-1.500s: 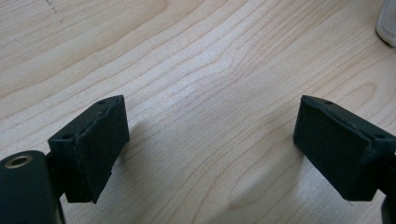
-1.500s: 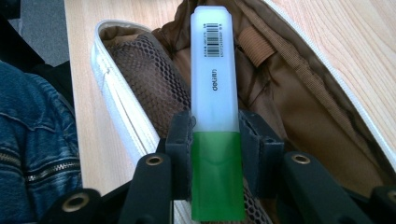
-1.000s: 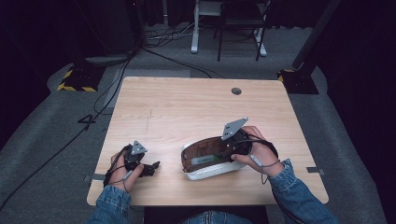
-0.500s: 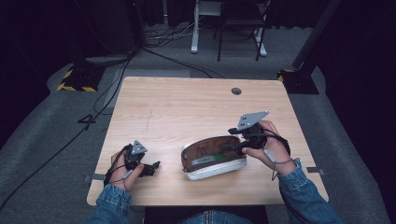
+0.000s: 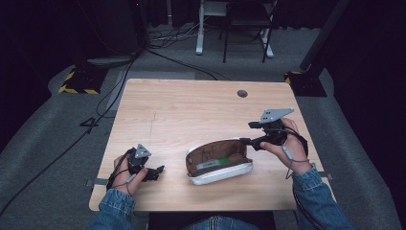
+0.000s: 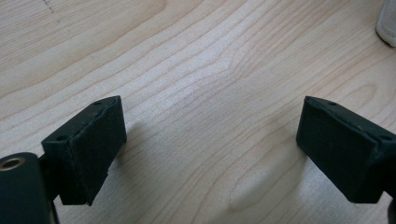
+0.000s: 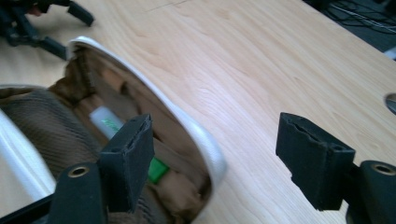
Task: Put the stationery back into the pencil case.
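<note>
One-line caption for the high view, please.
Right tool, jaws just opened and empty, beside an open pouch; left tool open on the table.

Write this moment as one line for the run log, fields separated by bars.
case: white case lying open on table | inside: green-white item | right gripper: jaws just opened, nothing between, beside case | left gripper: open, apart

White case (image 5: pixel 219 165) with brown lining, lying open near table's front edge; green-labelled item (image 5: pixel 212 164) inside.

Light wood table (image 5: pixel 191 110), open white case (image 5: pixel 219 163) w/ brown lining near front edge
</note>
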A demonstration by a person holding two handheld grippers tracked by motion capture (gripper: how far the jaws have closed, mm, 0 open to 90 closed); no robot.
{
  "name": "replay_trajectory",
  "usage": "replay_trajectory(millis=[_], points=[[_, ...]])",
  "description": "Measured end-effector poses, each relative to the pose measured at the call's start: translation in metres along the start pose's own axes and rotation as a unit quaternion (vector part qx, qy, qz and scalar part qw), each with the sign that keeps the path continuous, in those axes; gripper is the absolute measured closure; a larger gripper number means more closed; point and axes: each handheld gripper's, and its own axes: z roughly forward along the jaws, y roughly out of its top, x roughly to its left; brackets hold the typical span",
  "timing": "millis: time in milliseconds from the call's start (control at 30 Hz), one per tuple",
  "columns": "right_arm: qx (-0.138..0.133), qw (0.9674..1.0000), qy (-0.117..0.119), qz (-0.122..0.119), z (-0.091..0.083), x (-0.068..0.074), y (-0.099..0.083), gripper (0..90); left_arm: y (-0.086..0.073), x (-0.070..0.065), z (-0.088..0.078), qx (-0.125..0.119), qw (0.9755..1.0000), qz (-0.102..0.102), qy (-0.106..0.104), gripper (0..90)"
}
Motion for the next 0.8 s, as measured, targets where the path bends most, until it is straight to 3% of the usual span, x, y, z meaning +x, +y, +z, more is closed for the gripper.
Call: replay_trajectory(millis=[400, 800], points=[[-0.017, 0.9973, -0.047, 0.053, -0.011, -0.034, -0.026, 24.2, 0.003, 0.001, 0.003, 0.005, 1.0, 0.001, 0.001, 4.4], [-0.013, 0.9907, -0.086, 0.105, -0.011, -0.069, -0.06, 21.8, 0.003, 0.002, 0.004, 0.005, 1.0, 0.002, 0.002, 3.4]])
